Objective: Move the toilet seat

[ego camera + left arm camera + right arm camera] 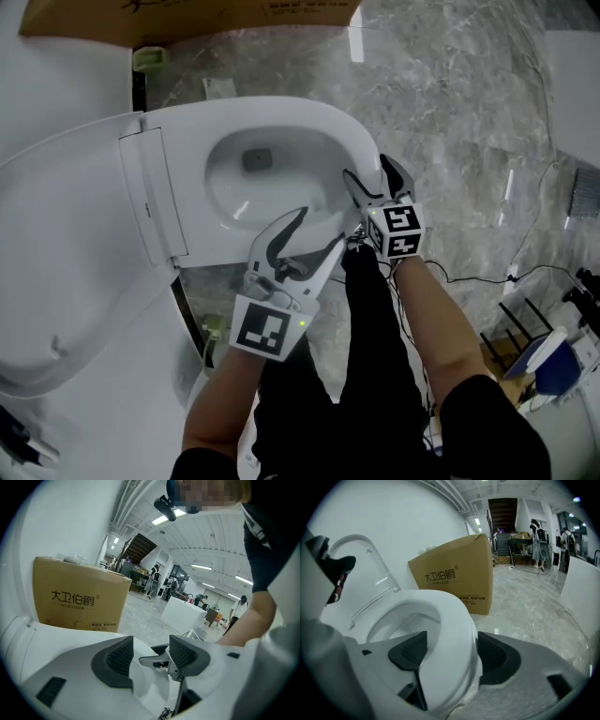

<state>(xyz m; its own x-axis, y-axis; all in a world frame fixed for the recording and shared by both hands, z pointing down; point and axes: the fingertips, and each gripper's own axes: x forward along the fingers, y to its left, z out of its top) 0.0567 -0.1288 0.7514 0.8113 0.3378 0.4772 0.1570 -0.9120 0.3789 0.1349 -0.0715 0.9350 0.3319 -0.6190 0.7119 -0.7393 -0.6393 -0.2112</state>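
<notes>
The toilet seat (281,114) lies flat on the rim of the toilet bowl (251,178). The lid (56,272) stands raised at the rear edge of the toilet, towards the left side of the head view.

Right gripper (452,654): clenched on the toilet seat at the front edge of the toilet. 1 jaw sits inside the seat opening and 1 jaw sits outside the rim. In the right gripper view the front rim fills the gap between the 2 pads, and each pad lies against it.

Left gripper (319,230): released. Its 2 jaws stand apart with nothing between the pads. In the head view it hangs at the near front edge of the toilet, just beside the right gripper and on the person's left of it. The left gripper view looks between the jaws at part of the right gripper.

A cardboard box (187,19) with printed characters stands on the marble floor (459,112), beyond the far side of the toilet
</notes>
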